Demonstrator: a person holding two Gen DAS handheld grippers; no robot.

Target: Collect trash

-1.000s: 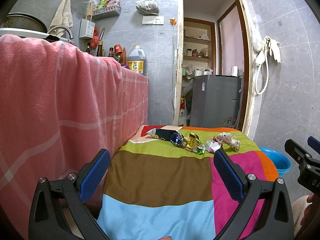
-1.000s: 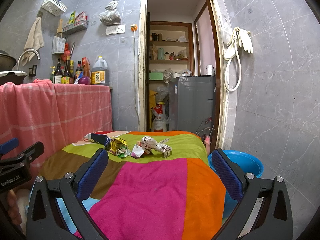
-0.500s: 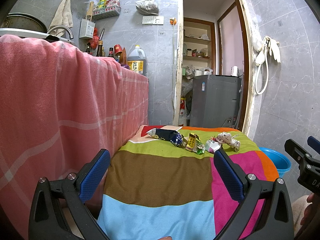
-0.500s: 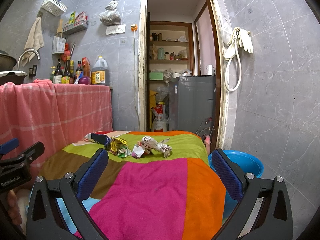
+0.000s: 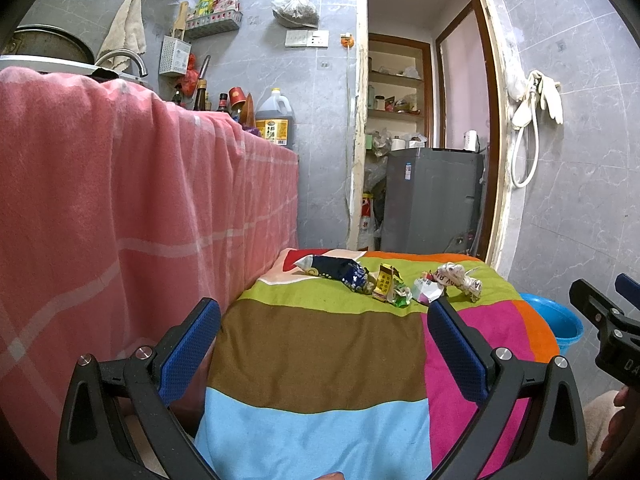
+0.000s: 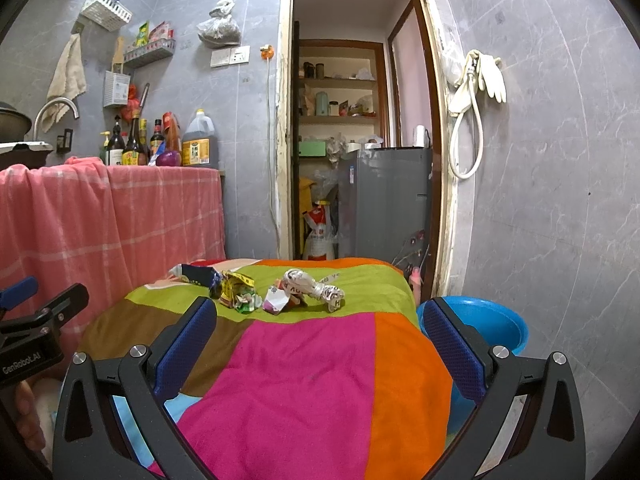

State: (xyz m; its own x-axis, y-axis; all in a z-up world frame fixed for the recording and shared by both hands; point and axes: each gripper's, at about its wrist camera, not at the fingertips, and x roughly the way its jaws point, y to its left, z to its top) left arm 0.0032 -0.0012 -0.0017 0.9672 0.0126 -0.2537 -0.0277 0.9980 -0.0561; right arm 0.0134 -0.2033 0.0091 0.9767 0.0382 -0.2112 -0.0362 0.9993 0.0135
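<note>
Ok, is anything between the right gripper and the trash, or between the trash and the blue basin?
Nothing visible. Bare cloth lies between the open right gripper and the trash. The basin sits past the cloth's right edge, open-topped, with no object between it and the trash.

Pink checked cloth (image 5: 132,208) draped over a counter, brown-liquid plastic jug (image 6: 199,145) on top, grey metal cabinet (image 6: 386,204) in the doorway, white rubber gloves (image 6: 486,74) hanging on the tiled wall

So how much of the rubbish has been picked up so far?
None, by the look of it. The dark blue wrapper, yellow packet and crumpled white paper all lie on the striped cloth. The left gripper and right gripper are both open and empty. The blue basin stands beside.
</note>
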